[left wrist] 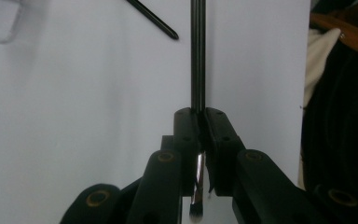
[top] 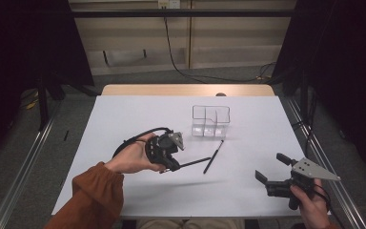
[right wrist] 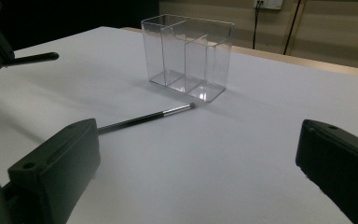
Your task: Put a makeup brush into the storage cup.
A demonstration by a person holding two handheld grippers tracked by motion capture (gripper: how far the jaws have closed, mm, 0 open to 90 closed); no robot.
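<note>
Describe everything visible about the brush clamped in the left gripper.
The held makeup brush is slim, with a glossy black handle, a silvery metal ferrule and a small pale bristle tip near the bottom of the left gripper view. The left gripper is shut on it near the ferrule, so the long handle sticks out past the jaws, roughly level above the white table, casting a shadow. Only the jaw pads touch it. Its handle end points toward the other brush lying on the table, apart from it.

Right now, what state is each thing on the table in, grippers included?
Left gripper: shut on a thin black brush, held off the table.
Held brush: roughly level.
Second brush: lying flat beside the organizer.
Clear organizer: upright, compartments empty.
Right gripper: open, holding nothing.
</note>
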